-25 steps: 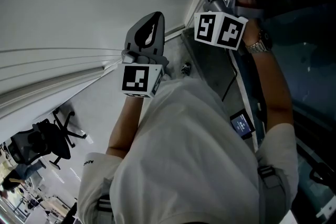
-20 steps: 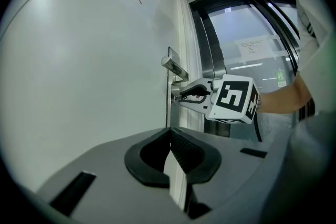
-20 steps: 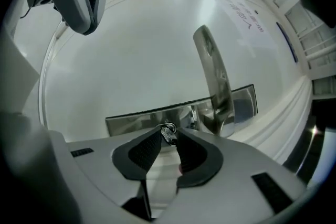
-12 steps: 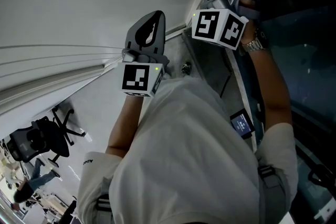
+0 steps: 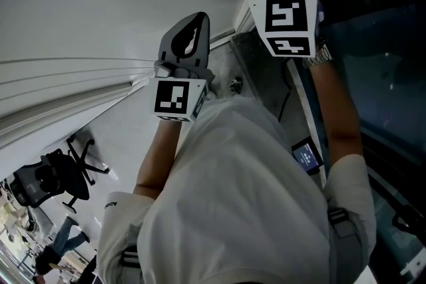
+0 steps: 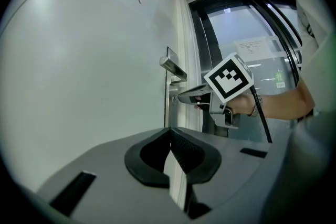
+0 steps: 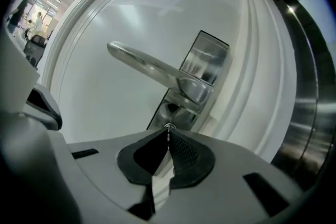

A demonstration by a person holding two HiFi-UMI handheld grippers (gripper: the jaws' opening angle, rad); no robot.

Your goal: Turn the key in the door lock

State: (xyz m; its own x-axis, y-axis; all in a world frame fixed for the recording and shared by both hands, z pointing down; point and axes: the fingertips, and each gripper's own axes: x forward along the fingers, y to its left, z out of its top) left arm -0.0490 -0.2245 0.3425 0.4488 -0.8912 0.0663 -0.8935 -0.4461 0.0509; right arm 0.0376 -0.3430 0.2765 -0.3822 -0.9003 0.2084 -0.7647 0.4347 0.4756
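Gripper (image 7: 168, 134) rolled, closing, seemingly on key (image 7: 168, 127).

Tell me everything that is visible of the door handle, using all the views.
The door handle is a straight lever of silver-looking metal, shiny at its rounded hub. It is mounted on a narrow rectangular metal plate on the white door, close to the door's edge. It looks unpressed and points sideways, away from that edge. Nothing touches it.

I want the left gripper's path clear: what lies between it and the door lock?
Nothing: in the left gripper view the stretch from the left gripper to the door lock is bare.
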